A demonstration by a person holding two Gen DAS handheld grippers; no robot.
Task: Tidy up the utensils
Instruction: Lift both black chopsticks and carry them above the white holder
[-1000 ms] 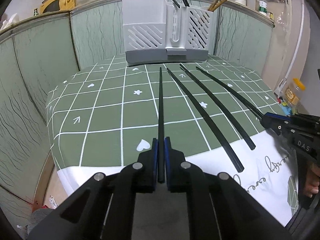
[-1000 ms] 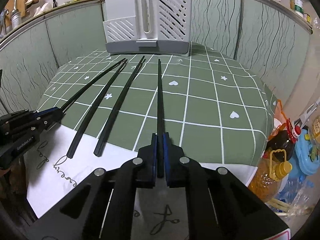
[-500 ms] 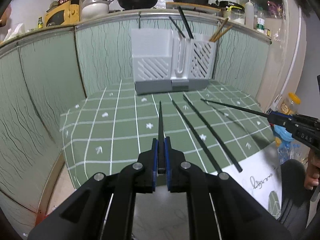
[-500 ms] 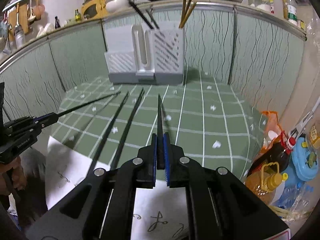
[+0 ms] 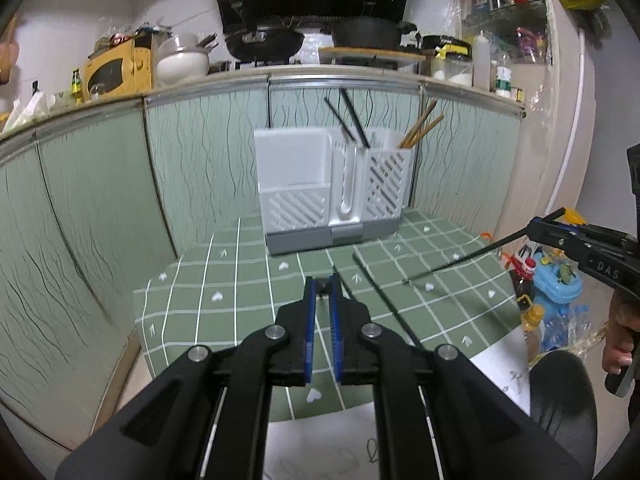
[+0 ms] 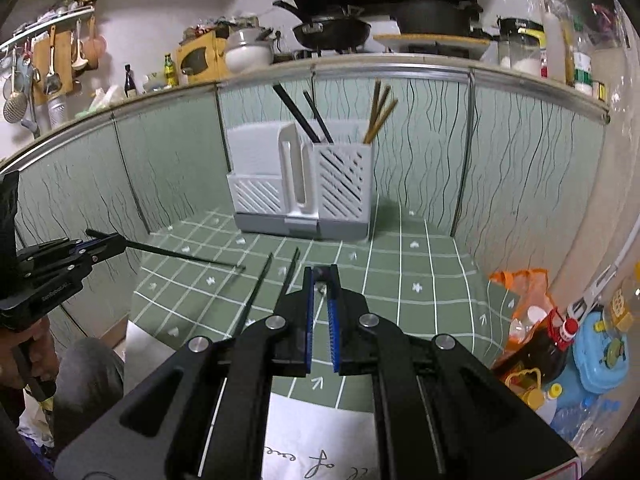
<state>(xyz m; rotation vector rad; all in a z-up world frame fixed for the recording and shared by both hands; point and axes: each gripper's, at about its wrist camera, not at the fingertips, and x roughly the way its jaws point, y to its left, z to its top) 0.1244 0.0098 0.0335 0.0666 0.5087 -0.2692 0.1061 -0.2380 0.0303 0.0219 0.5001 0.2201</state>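
— What covers the table?
— A green cloth with a white grid and small hearts (image 5: 248,280), white at its near edge.
— And on it?
— A white slotted utensil holder (image 5: 332,192) at the far side; two black chopsticks (image 6: 260,284) lie nearer.

the utensil holder (image 5: 334,190) stands at the back of the table (image 5: 248,280), against the wall panels. chopsticks stand in its right compartments. two chopsticks (image 6: 276,280) lie side by side on the table before it. bottles (image 6: 536,344) sit off the table's right edge.
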